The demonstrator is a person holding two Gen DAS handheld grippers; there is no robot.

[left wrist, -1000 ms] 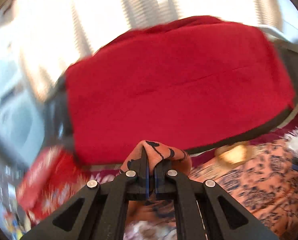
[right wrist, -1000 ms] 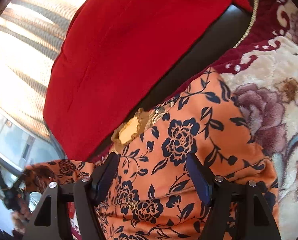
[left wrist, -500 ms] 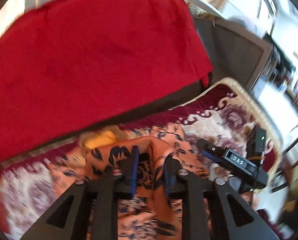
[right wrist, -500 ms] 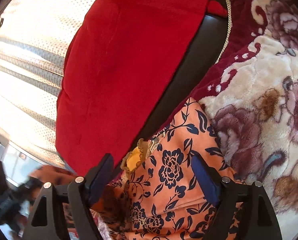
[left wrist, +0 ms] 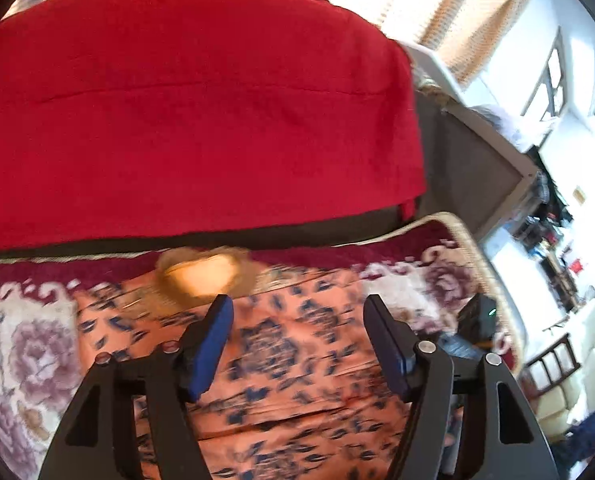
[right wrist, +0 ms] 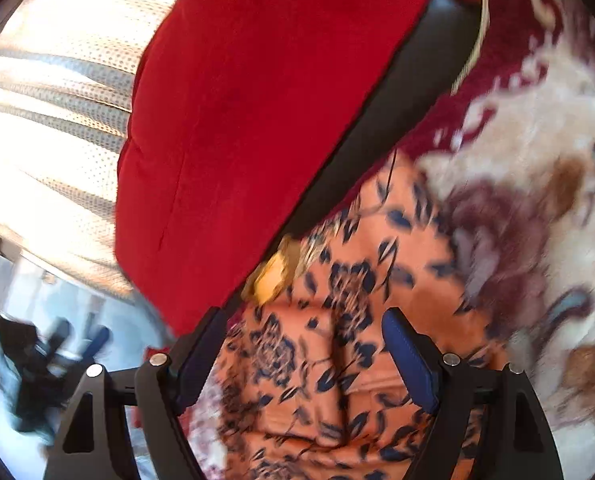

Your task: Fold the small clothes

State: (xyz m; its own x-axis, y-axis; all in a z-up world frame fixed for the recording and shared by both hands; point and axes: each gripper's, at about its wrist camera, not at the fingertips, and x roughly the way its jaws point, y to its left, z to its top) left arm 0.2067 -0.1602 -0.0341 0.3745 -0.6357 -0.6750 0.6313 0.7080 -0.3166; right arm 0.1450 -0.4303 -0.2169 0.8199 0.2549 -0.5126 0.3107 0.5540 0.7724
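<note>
A second ago a bunch of the orange flowered garment [left wrist: 281, 344] was pinched between the closed fingers of the left gripper [left wrist: 297, 344]; now the cloth has been let go, and the jaws are opening, with the garment seen lying between the fingers but pressed by neither. The fingers of the right gripper [right wrist: 301, 356] are spread wide and nothing is held by them; the garment [right wrist: 337, 320] is seen below them. One garment can be counted, lying on a flowered blanket [left wrist: 21, 344] in front of one red cushion [left wrist: 185, 112]. Its long axis cannot be told through the blur and cropping; its yellow neck opening [left wrist: 203, 276] is turned toward the cushion. In the left view part of the right gripper [left wrist: 477, 320] is seen past the garment's right edge.
</note>
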